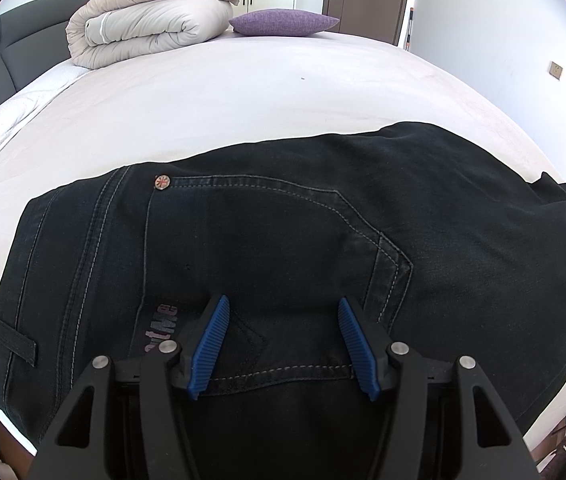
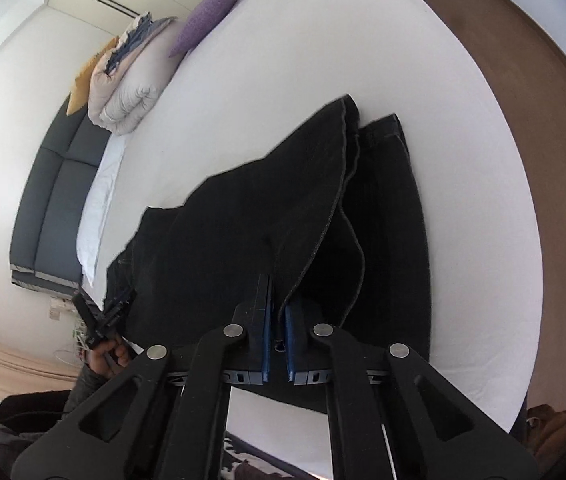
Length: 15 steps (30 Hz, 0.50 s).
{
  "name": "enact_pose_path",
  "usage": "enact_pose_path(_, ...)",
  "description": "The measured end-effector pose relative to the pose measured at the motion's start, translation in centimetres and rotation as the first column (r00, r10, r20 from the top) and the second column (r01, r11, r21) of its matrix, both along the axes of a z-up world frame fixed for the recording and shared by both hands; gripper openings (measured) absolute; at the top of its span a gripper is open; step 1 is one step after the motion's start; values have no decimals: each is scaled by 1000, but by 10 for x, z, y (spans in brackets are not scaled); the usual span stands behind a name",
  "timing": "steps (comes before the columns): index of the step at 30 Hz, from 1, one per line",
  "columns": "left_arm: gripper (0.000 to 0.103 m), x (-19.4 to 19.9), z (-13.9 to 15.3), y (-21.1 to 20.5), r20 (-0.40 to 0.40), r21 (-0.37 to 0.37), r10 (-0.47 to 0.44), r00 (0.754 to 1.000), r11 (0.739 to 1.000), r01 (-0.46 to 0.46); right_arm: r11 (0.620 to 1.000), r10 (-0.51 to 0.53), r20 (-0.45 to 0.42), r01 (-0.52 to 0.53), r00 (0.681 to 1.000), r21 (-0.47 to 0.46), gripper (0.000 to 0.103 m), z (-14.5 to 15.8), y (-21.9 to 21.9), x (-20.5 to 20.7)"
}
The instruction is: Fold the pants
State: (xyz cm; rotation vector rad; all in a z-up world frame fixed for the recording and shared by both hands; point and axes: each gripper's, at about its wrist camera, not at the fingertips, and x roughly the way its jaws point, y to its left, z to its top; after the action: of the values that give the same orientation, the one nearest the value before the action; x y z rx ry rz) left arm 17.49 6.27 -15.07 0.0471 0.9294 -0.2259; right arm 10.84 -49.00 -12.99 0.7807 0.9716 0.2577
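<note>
Pants [image 1: 283, 240] lay dark along the near edge of the bed [image 1: 243, 92], seat pocket up. My left gripper [image 1: 285, 344] hovered wide above the pocket, holding nothing. My right gripper [image 2: 279, 312] was pinched on a leg edge. Judged: fold starting; next, lift and carry over. Open sheet beyond; duvet [image 1: 151, 28] and pillow [image 1: 283, 22] well apart.

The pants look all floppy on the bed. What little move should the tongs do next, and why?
Probably lift the right tongs a little and carry the pinched edge of the pants over toward the waist. They are shut on a fold of the dark cloth, while the legs lie loose on the bed. The left tongs hang open over the back pocket, gripping nothing.
</note>
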Motion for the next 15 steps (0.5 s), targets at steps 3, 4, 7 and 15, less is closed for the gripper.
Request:
enact_pose_path(3, 60, 0, 0, 0, 0, -1, 0, 1000, 1000, 0, 995, -65, 17, 63, 998, 77, 5, 33, -10, -11)
enact_pose_path(4, 60, 0, 0, 1, 1, -1, 0, 1000, 1000, 0, 993, -93, 1, 93, 996, 78, 5, 37, -17, -16)
enact_pose_path(7, 60, 0, 0, 1, 0, -1, 0, 1000, 1000, 0, 986, -157, -125, 162, 980, 31, 5, 16, -37, -29)
enact_pose_path(15, 61, 1, 0, 0, 0, -6, -2, 1000, 1000, 2, 955, -203, -162, 231, 966, 187, 6, -39, -44, -74)
